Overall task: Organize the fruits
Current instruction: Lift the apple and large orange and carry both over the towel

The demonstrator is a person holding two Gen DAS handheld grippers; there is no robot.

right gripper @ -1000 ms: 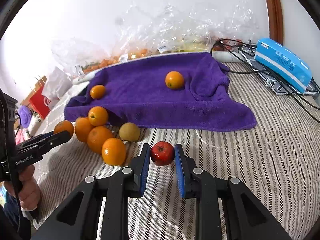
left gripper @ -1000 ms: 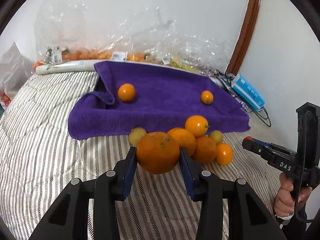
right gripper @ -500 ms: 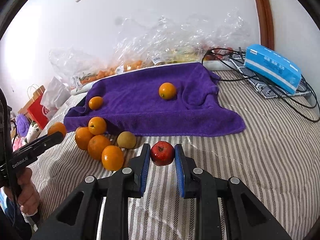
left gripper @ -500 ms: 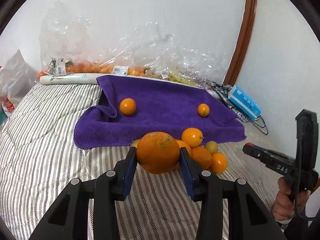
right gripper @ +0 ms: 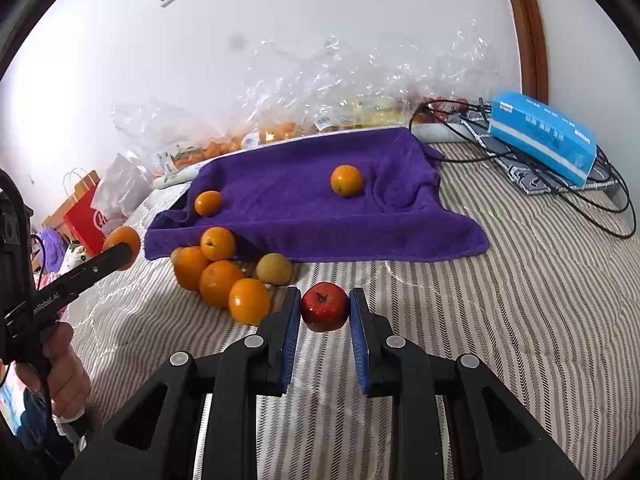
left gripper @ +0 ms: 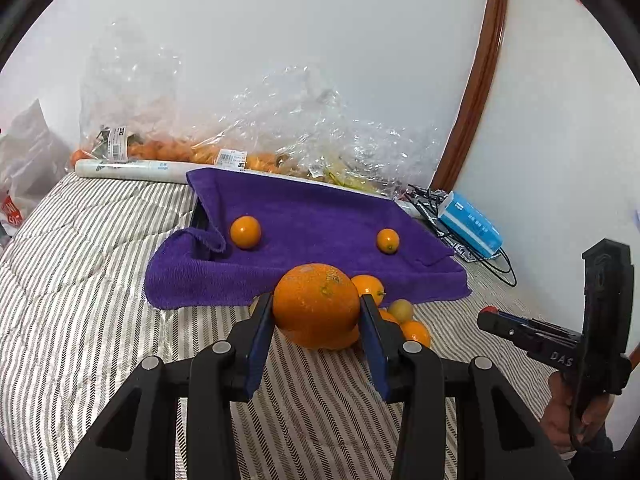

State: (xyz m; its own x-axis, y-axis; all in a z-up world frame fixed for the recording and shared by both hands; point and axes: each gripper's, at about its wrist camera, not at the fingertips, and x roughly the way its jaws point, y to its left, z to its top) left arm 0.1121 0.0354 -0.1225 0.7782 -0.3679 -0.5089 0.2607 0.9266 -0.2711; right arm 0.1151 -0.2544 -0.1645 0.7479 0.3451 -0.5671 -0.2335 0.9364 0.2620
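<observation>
Left tool (left gripper: 317, 314) is clamped on a large orange (left gripper: 316, 306), both blue pads pressed against its flanks, fruit held clear above the striped bedspread (left gripper: 80, 320). Right tool (right gripper: 325, 308) is closed on a small red apple (right gripper: 324, 307), stem dimple facing the camera, also lifted off the bed. Loose fruit on the bed: a cluster of oranges (right gripper: 218, 276) with one yellow-green fruit (right gripper: 274, 268) touching it, all lying just in front of the purple towel (right gripper: 304, 208); two small oranges sit on the towel itself, one near its left fold (right gripper: 208, 203), one nearer the middle (right gripper: 346, 180). Risk notes — the orange is wide for the pads and is gripped near its equator on a rounded, waxy skin, so a tilt or a quick swing could roll it forward out of the grip; if it drops it would likely land on the cluster directly below and scatter it. The apple is small and hard (contact patch looks narrow), so it may pivot between the pads. The bed is soft and the towel is draped over something raised with a slope toward the front — fruit set down there may roll off the edge unless placed in a hollow. The two tools are near each other; a crossing move could knock them together. Cables (right gripper: 560, 176) and the blue box (right gripper: 540, 136) lie well to the right, out of the way.
</observation>
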